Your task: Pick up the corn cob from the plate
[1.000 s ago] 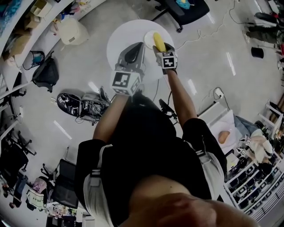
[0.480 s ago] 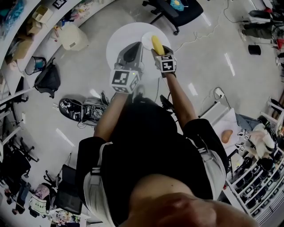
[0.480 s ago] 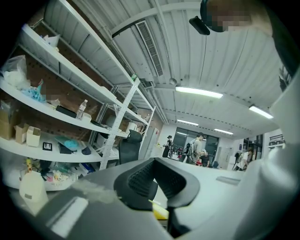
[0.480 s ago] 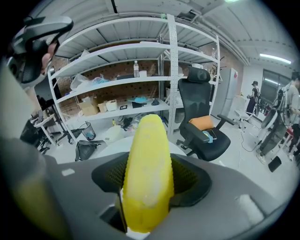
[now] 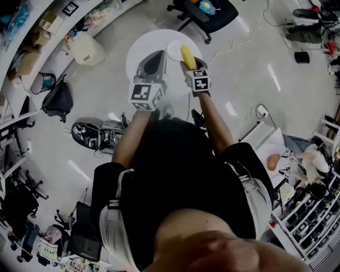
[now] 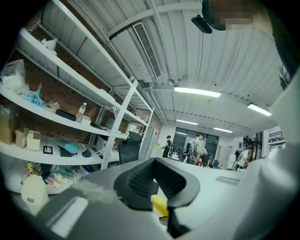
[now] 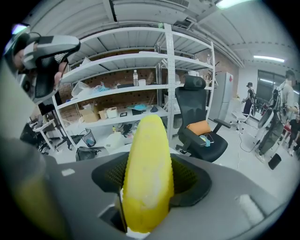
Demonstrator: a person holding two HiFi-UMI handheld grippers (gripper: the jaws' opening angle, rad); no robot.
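Observation:
In the head view the yellow corn cob stands out from my right gripper, which is shut on it, over the right edge of the white plate on the round white table. The right gripper view shows the corn cob upright between the dark pads of the right gripper. My left gripper hovers over the table left of the plate, with its jaws together and nothing held. In the left gripper view a bit of the corn cob shows below the left gripper.
A black office chair stands beyond the table. On the floor to the left are a white container, a dark bag and a pile of shoes and gear. Shelving runs along the left.
The right gripper stays shut on the corn cob, which now lies more over the plate's right edge. Both grippers and the table have shifted slightly in the view.

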